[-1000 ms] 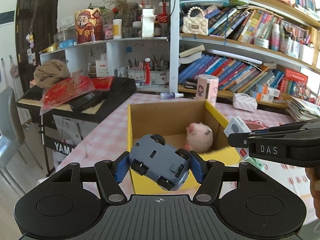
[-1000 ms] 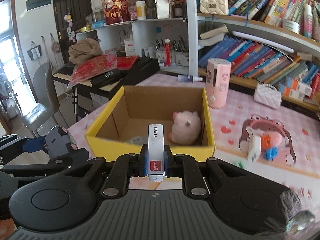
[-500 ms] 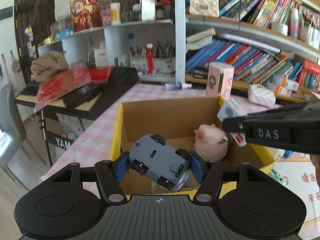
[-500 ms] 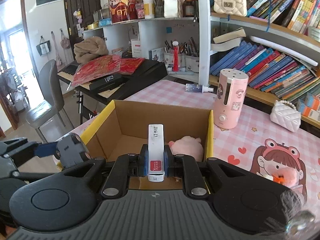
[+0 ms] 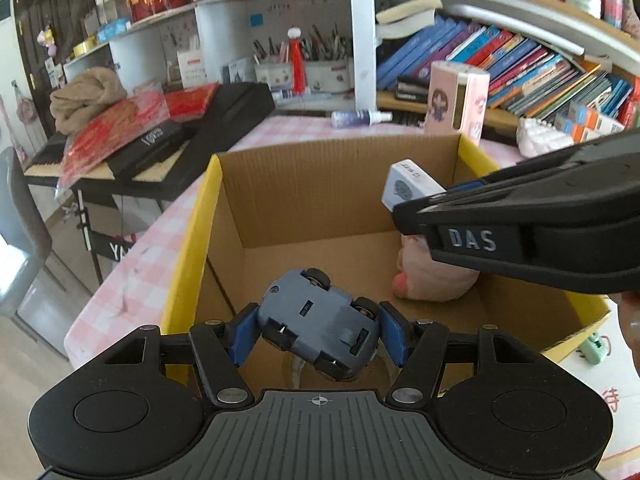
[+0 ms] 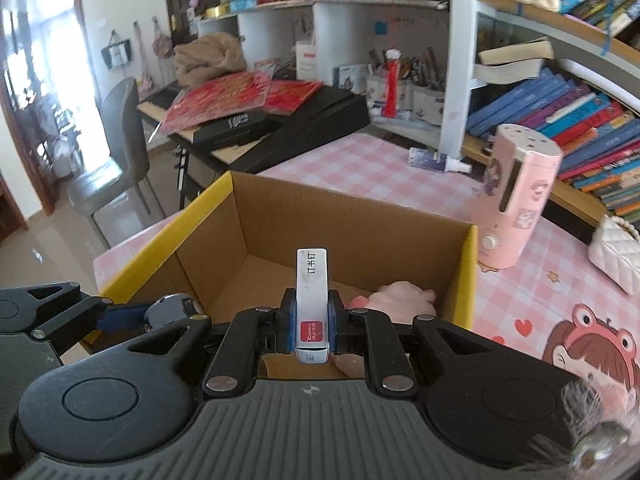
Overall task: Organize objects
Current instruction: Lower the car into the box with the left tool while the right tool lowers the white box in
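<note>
Holding a little blue toy car (image 5: pixel 318 320) upside down, wheels up, the left gripper (image 5: pixel 318 330) pinches it by its two sides, right above the near left part of the cardboard box (image 5: pixel 192 240). That box is brown inside and yellow outside, and it sits on the bench (image 6: pixel 516 300) with the pink checked cloth. A soft pink pig toy (image 5: pixel 432 276) already lies on the box floor at the right side, so one thing looks put away. Just to the right of the car, the right gripper (image 6: pixel 312 320) has its fingers pressed close on a thin white box of staples (image 6: pixel 312 300) with a red label, and it hangs over the near edge of the cardboard box too. So I think the job is partway done: the pig is in, and the car and the staples are held over the box but not let go yet. What seems left is to lower them and open both grippers. More things sit further right on the bench, like the tall pink holder (image 6: pixel 520 200) and a white quilted purse (image 6: pixel 616 256). I cannot tell if those should go in as well.
</note>
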### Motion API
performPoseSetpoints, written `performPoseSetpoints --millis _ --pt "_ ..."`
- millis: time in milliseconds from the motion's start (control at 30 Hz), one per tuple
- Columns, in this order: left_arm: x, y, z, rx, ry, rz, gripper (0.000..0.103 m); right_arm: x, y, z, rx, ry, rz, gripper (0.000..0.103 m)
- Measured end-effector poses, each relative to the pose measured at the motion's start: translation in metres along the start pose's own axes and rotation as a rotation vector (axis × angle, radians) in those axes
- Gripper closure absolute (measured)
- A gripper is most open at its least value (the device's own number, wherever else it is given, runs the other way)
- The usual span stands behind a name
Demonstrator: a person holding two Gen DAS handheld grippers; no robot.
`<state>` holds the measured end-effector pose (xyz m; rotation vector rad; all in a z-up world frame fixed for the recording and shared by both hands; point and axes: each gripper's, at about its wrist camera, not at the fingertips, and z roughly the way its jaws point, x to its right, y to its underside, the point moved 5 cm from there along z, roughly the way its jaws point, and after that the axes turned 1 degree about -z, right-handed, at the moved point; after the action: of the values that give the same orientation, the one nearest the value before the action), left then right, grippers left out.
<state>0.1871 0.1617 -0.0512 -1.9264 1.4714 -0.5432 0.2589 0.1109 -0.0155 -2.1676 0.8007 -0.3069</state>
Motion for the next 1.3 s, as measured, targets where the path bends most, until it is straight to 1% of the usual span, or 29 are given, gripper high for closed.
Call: performPoseSetpoints --millis 133,333,567,700,800,933,1100,1167,1233,1267,1300 --pt "0.003 0.001 0.008 -0.022 -0.012 0.016 0.041 -0.001 -0.003 0.016 -0.037 -0.022 -0.030 0.089" --pt "0.006 0.003 0.016 -0.053 -0.017 0.009 0.041 -0.007 -0.004 0.036 -0.091 -0.056 -0.078 0.089" --pt "0.007 0.003 0.019 -0.056 -0.034 -0.005 0.040 -0.012 -0.004 0.053 -0.138 -0.071 -0.123 0.089" --pt "0.007 0.003 0.021 -0.057 -0.042 -0.007 0.040 -0.013 0.000 0.064 -0.183 -0.079 -0.144 0.089" --pt "0.007 0.003 0.020 -0.052 -0.042 -0.010 0.038 -0.015 0.000 0.068 -0.204 -0.090 -0.158 0.089" --pt "0.007 0.003 0.018 -0.044 -0.045 -0.005 0.038 -0.017 0.003 0.076 -0.255 -0.101 -0.172 0.089" --pt "0.007 0.002 0.017 -0.039 -0.049 -0.006 0.038 -0.020 0.006 0.080 -0.290 -0.100 -0.188 0.089" --pt "0.007 0.002 0.015 -0.036 -0.048 -0.008 0.037 -0.021 0.008 0.081 -0.300 -0.099 -0.193 0.089" --pt "0.008 0.001 0.013 -0.027 -0.048 -0.007 0.033 -0.021 0.007 0.078 -0.290 -0.097 -0.193 0.089" --pt "0.008 0.001 0.011 -0.022 -0.050 -0.006 0.032 -0.021 0.006 0.076 -0.277 -0.095 -0.193 0.088" --pt "0.008 0.001 0.008 -0.016 -0.052 -0.006 0.029 -0.021 0.006 0.073 -0.265 -0.091 -0.191 0.084"
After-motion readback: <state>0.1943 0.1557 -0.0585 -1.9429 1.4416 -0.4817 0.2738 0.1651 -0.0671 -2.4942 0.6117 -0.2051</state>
